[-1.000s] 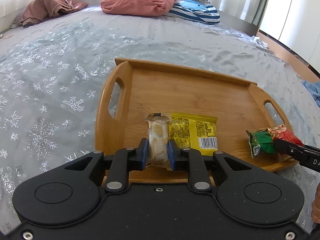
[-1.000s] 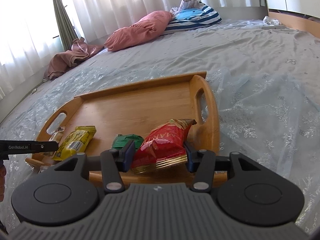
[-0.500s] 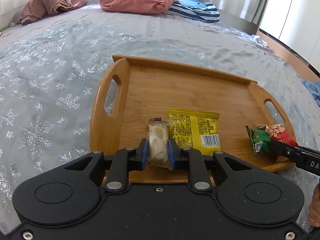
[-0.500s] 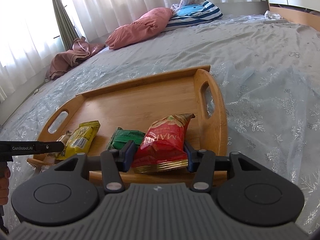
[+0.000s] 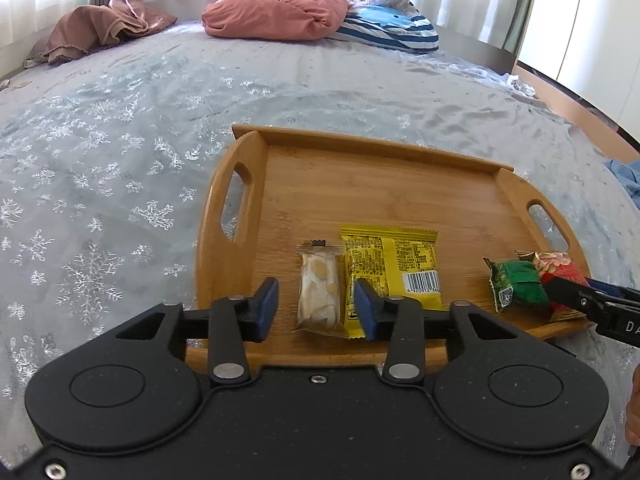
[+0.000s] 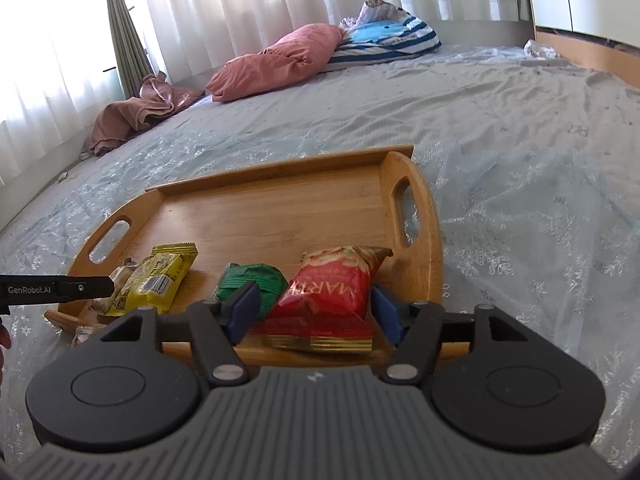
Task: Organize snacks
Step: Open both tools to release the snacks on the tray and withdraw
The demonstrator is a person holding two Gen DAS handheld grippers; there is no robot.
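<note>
A wooden tray (image 5: pixel 400 184) (image 6: pixel 280 208) with cut-out handles lies on the bed. Along its near edge lie a clear-wrapped biscuit pack (image 5: pixel 320 288), a yellow packet (image 5: pixel 390 264) (image 6: pixel 154 280), a green packet (image 5: pixel 518 284) (image 6: pixel 252 280) and a red snack bag (image 5: pixel 560 274) (image 6: pixel 328 296). My left gripper (image 5: pixel 316 310) is opening, its blue pads standing clear on either side of the biscuit pack. My right gripper (image 6: pixel 314 312) is opening too, with the red bag lying on the tray between its parted pads. One left fingertip (image 6: pixel 96 286) shows at the edge of the right wrist view.
The bed wears a grey-blue snowflake cover (image 5: pixel 120 160). A pink pillow (image 5: pixel 276 14) and a striped blue pillow (image 5: pixel 392 26) lie at the far side, a brown cloth (image 5: pixel 100 28) at the far left. Curtains hang behind; a wooden bed frame (image 6: pixel 588 50) runs along the right.
Both grippers have let go. The left pads came off the biscuit pack and the right pads off the red bag; both snacks now rest on the tray.
</note>
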